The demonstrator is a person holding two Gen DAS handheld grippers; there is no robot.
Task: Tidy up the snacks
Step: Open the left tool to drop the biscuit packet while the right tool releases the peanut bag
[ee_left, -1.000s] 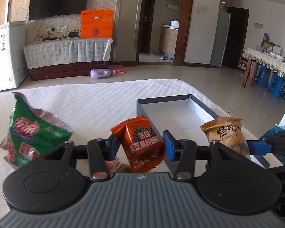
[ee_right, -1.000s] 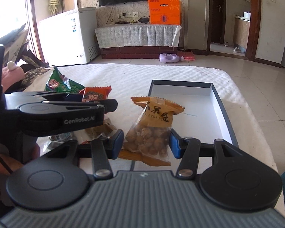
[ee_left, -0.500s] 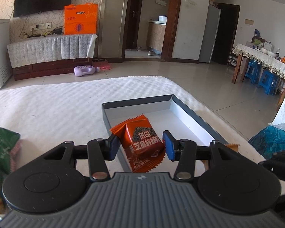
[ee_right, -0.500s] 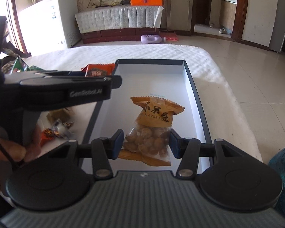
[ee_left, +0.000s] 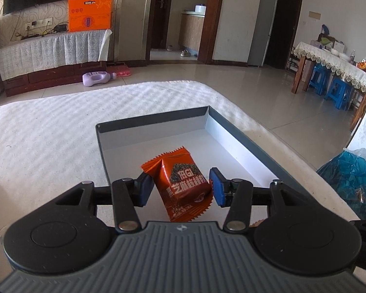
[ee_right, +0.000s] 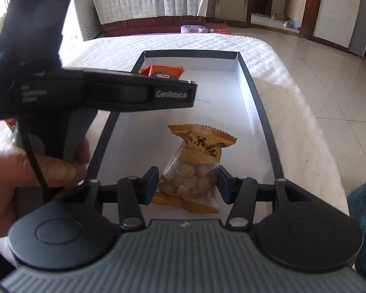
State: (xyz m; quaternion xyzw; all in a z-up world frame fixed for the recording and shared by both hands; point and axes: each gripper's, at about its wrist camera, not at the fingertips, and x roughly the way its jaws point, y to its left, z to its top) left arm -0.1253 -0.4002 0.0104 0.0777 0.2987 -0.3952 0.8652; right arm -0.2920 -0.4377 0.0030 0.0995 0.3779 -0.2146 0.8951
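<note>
Both grippers were loaded over the tray (ee_left: 244, 144). The left gripper (ee_left: 181, 188) had its pads clamped on the orange-red walnut-cake packet (ee_left: 183, 185), held above the tray's near-left area. The right gripper (ee_right: 186, 184) was clamped on the peanut packet (ee_right: 195, 171), clear bag with a tan header, over the near end of the same tray. The tray sat on a white textured tablecloth (ee_left: 48, 134) and looked empty inside.

My read on the placing step: lower each packet until it almost touches the floor, then release. Keep them apart, one toward the far end, so they lie flat and don't overlap. The left tool body (ee_right: 97, 92) crossed the right camera's view, so I'd stagger the drops to avoid a clash.
</note>
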